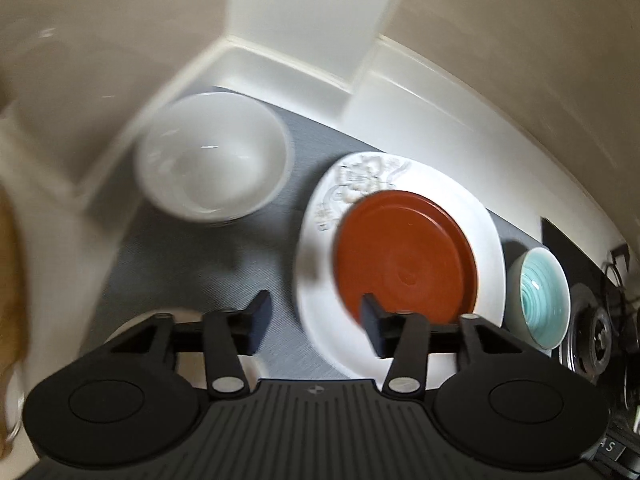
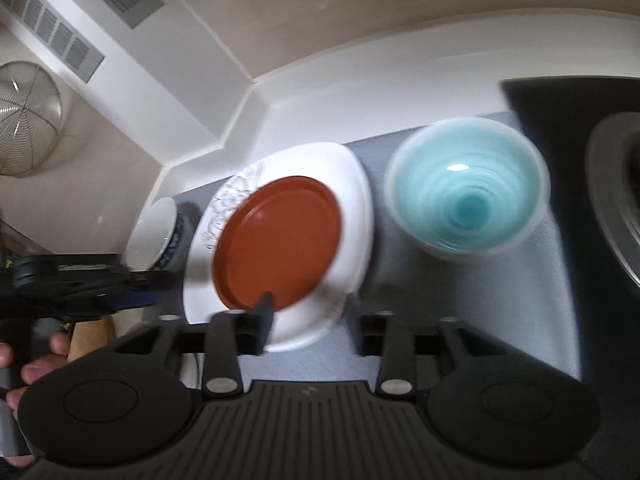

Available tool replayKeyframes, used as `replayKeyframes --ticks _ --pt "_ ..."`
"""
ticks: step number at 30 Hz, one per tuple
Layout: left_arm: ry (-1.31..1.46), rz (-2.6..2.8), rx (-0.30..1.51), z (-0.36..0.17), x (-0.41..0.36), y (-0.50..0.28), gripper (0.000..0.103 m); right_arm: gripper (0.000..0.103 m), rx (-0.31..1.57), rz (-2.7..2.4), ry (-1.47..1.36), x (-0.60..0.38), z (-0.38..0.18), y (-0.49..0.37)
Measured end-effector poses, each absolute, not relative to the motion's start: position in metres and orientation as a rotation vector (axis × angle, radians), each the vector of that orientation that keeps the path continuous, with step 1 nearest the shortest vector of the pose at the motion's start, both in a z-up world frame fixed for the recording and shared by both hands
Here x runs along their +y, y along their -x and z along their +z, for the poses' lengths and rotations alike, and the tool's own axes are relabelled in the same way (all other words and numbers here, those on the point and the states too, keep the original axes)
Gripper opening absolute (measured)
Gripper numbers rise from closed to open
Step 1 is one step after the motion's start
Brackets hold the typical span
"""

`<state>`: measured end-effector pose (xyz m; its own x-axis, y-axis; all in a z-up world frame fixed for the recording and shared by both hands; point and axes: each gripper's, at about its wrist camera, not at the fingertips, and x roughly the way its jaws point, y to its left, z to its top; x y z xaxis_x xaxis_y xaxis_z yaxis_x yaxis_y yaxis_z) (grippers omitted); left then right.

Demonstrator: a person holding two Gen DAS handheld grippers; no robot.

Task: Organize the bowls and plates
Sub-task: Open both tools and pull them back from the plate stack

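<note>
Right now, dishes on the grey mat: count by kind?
Plates: 2, a red plate stacked on a white plate
Bowls: 2, a white bowl and a teal bowl
Total: 4

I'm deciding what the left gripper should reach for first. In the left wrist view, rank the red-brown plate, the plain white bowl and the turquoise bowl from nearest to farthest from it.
From the left gripper:
1. Round red-brown plate, stacked on the white patterned plate, just ahead on the right.
2 and 3. Plain white bowl, ahead on the left, and glazed turquoise bowl, far right: too close to call.
</note>
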<state>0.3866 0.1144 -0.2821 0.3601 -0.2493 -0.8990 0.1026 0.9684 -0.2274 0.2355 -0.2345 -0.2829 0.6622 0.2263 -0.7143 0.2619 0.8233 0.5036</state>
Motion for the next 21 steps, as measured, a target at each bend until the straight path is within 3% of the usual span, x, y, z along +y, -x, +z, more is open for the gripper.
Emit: replayKeyframes --ticks 8,19,21 --pt "0.212 0.025 1.142 -0.247 0.186 -0.342 0.081 0.079 0.848 0.048 -0.685 -0.25 -0.282 -0.187" --pt "0.347 0.142 1.113 -0.25 0.248 -0.335 0.084 0.077 0.914 0.09 -0.698 -0.234 -0.293 -0.17" --pt "0.409 0.108 1.091 -0.251 0.253 -0.348 0.079 0.076 0.913 0.086 -0.695 -0.226 -0.284 -0.185"
